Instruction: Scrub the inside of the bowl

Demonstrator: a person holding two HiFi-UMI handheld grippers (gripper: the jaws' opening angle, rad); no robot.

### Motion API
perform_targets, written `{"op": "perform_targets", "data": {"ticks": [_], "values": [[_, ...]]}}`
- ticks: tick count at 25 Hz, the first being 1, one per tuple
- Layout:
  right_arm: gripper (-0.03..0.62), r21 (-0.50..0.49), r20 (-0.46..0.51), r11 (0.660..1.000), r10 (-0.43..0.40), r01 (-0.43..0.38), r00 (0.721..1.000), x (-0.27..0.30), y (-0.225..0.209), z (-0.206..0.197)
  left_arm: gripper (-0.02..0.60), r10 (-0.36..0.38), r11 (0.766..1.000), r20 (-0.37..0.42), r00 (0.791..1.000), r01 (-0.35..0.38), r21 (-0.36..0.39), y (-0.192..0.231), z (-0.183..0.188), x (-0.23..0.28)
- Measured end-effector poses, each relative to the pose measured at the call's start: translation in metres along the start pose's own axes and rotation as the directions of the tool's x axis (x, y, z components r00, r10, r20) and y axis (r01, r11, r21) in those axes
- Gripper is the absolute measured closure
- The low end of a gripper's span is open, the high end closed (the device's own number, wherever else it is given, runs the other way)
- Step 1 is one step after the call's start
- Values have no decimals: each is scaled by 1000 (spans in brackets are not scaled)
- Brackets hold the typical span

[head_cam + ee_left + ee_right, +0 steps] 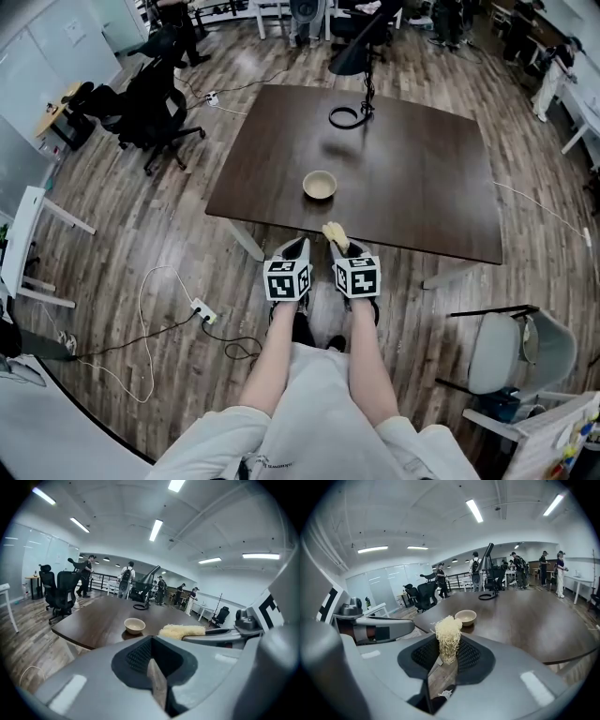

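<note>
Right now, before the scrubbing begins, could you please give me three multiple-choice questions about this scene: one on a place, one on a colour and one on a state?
1. Where is the bowl?
A. On the table
B. On a chair
C. On the floor

2. What colour is the table?
A. White
B. Green
C. Dark brown

3. What is the state of the right gripper?
A. Open and empty
B. Shut on the scrubber
C. Shut on the bowl

Answers:
1 A, since the head view shows it standing on the tabletop.
2 C, since every view shows a dark brown top.
3 B, since the right gripper view shows the pale, fibrous scrubber clamped between its jaws.
</note>
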State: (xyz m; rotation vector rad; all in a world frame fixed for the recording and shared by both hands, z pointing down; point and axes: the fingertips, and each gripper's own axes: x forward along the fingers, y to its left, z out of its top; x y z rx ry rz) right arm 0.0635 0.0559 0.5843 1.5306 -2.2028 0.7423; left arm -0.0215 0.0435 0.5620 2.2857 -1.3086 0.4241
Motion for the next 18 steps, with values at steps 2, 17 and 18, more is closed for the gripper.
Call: {"op": "perform_targets", "data": {"ticks": [2,17,18], "values": [[484,-14,1,1000,0,0,1000,-2,0,0,580,-7,1000,-4,1000,7,3,-5,-1,1],[484,-47,27,999,9,-8,1000,-16,-5,-4,580,6,999,-2,1000,-6,51,-24,-7,-2],[484,-46,27,999,10,-9,1000,-16,-5,-5,580,7,999,-4,1000,-6,54,-24,-8,-2]]}}
